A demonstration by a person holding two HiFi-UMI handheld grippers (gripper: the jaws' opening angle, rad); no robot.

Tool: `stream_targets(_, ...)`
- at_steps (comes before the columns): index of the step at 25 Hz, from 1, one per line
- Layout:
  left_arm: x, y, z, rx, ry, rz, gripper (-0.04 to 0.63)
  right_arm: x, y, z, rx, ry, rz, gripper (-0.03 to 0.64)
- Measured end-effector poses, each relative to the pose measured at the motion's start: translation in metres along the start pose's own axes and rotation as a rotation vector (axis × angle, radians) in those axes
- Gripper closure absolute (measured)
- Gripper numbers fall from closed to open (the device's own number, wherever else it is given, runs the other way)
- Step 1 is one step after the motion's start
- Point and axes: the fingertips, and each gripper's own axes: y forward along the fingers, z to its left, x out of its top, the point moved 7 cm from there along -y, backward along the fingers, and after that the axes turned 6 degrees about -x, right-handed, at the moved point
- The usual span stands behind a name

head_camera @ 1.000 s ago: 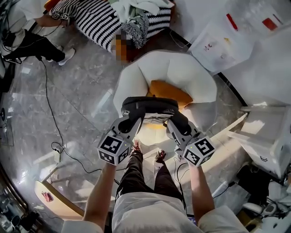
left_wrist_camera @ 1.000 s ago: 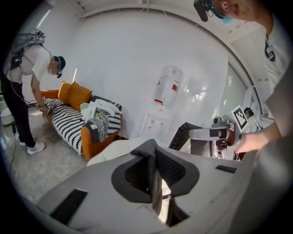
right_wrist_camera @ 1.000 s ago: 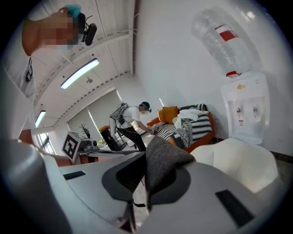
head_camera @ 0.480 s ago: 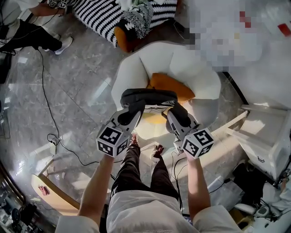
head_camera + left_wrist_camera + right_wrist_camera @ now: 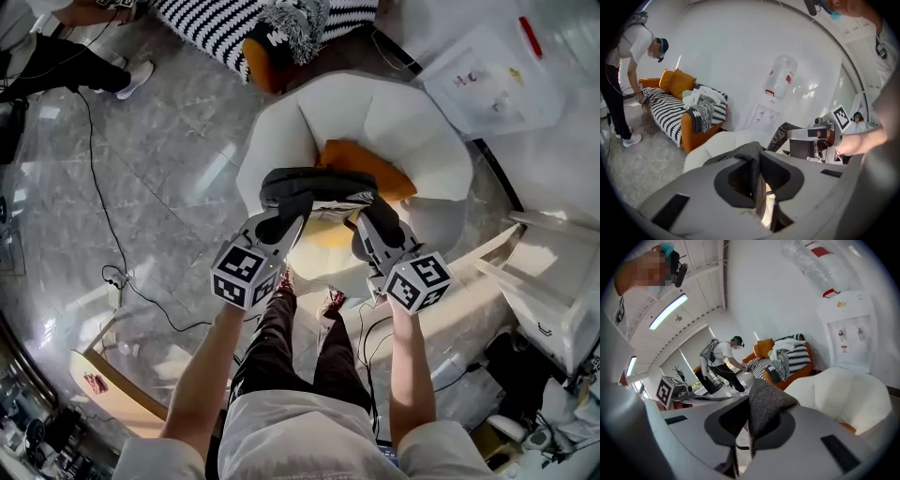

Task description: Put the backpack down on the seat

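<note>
Your left gripper [image 5: 279, 227] and right gripper [image 5: 368, 225] each pinch a fold of the dark backpack [image 5: 314, 185], one per side, so it hangs level between them. It hovers over the white seat [image 5: 422, 131], near its orange cushion [image 5: 366, 167], seemingly not yet set down.

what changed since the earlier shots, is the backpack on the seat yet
The left gripper and right gripper have carried the backpack a little lower, toward the seat of the white armchair. It still hangs between them, not set down. Unchanged: both grippers stay clamped on the backpack's fabric, nothing was let go, and the orange cushion lies on the seat as before.
</note>
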Motion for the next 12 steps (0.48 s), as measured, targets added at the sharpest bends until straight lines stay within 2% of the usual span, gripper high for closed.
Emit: stream_targets(12,0.018,0.029,0.025,-0.011,0.025,-0.050,0.539,0.015,0.025,-0.020,-0.013,0.049,-0.041,0.586)
